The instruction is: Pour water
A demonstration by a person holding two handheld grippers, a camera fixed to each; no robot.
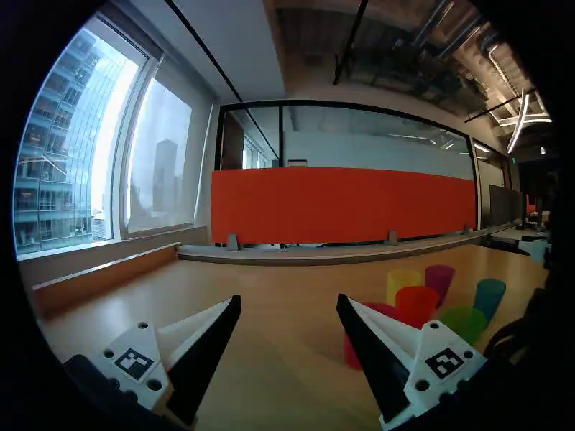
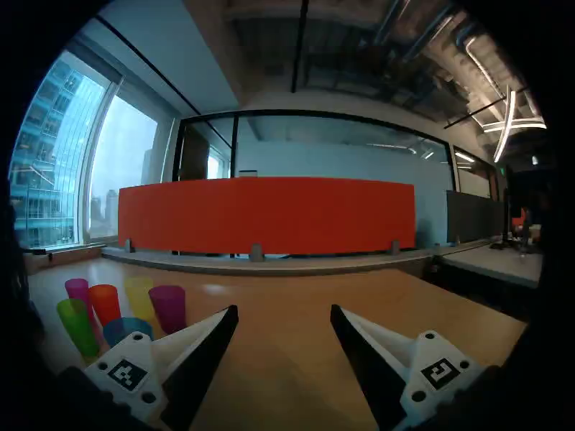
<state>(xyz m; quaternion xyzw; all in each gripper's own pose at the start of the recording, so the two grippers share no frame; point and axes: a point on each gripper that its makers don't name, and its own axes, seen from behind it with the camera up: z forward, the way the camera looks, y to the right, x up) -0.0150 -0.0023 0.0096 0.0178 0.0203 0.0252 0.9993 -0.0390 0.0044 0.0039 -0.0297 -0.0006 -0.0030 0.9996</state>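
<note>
Left gripper view: held left claw (image 1: pixel 288 300) apart, empty, over worktop (image 1: pixel 215 280), cups (image 1: pixel 417 302) grouped near for reach. Held right claw (image 2: pixel 283 310) apart likewise.

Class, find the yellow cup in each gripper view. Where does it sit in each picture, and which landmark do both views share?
Left gripper view: the yellow cup stands right of centre, in the lower half.
Right gripper view: the yellow cup stands far left, in the lower half.
Shared landmark: the orange partition, running across the middle of both.
</note>
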